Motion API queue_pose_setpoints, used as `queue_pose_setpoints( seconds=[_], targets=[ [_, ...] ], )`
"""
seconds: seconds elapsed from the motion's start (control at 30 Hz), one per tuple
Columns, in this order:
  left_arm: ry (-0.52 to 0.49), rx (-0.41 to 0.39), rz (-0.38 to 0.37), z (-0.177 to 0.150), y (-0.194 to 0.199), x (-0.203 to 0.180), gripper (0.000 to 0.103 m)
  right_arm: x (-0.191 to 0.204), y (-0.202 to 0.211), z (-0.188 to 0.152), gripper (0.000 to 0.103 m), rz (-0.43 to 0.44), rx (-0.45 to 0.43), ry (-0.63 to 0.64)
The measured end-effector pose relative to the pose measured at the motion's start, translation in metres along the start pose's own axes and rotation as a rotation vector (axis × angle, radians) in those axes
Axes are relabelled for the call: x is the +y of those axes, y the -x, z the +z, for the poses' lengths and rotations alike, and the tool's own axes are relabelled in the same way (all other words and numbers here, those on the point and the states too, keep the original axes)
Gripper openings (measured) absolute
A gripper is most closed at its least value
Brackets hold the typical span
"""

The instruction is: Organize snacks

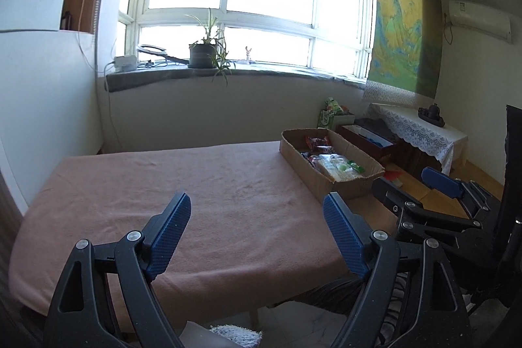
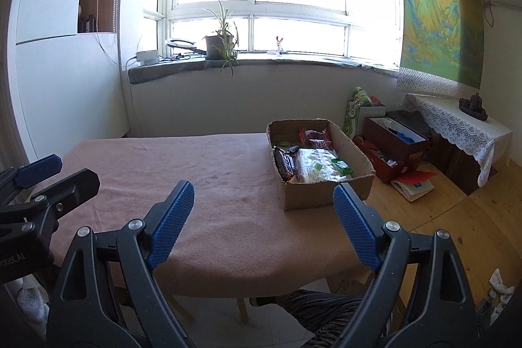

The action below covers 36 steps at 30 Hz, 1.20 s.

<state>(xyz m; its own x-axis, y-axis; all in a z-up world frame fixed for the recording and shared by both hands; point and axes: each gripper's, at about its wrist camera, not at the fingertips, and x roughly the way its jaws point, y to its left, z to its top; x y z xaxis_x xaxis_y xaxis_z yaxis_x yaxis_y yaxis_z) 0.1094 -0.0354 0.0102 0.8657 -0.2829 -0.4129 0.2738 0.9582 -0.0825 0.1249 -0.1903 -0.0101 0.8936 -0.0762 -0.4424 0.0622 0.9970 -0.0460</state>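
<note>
A cardboard box point(image 2: 321, 165) is set on the far right part of a table point(image 2: 195, 178) that is covered with a pink cloth. The snacks are kept inside the box: a red packet point(image 2: 314, 136) at the far end, a dark packet point(image 2: 284, 162) along the left wall, a big clear bag point(image 2: 318, 168) in the middle, and a small green packet point(image 2: 341, 166) near the right wall. They seem to be packed side by side so that all of them fit. No snack is seen on the cloth, so the job looks nearly done or just about to begin; which one cannot be told.

The left gripper point(image 1: 257, 232) is held low over the near edge of the table. Its blue pads are spread wide, and nothing is held between them. The right gripper point(image 2: 264, 222) is held the same way, just in front of the box, with its pads wide apart and empty. Both are probably kept wide so that a fat packet can be taken hold of next.

A potted plant point(image 2: 222, 43) is kept on the windowsill, well away from the table.
</note>
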Motion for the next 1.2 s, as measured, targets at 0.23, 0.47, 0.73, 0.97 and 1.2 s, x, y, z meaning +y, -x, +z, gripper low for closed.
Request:
queue_pose_setpoints(
  seconds=[0.23, 0.47, 0.73, 0.97, 1.2],
  targets=[
    [-0.018, -0.015, -0.001, -0.004, 0.011, -0.008, 0.084, -0.005, 0.013, 0.001, 0.090, -0.010, -0.025, -0.015],
    [-0.012, -0.015, 0.002, -0.007, 0.013, -0.005, 0.084, 0.003, 0.015, -0.001, 0.090, -0.008, -0.028, 0.002],
    [-0.002, -0.017, 0.010, -0.009, 0.014, -0.002, 0.084, 0.005, 0.012, -0.003, 0.090, -0.009, -0.021, 0.003],
    [-0.001, -0.017, 0.007, -0.010, 0.015, -0.002, 0.084, 0.006, 0.012, -0.004, 0.090, -0.006, -0.021, 0.003],
    [0.003, -0.018, 0.007, -0.009, 0.016, -0.003, 0.084, 0.006, 0.012, -0.004, 0.090, -0.008, -0.021, 0.004]
  ],
)
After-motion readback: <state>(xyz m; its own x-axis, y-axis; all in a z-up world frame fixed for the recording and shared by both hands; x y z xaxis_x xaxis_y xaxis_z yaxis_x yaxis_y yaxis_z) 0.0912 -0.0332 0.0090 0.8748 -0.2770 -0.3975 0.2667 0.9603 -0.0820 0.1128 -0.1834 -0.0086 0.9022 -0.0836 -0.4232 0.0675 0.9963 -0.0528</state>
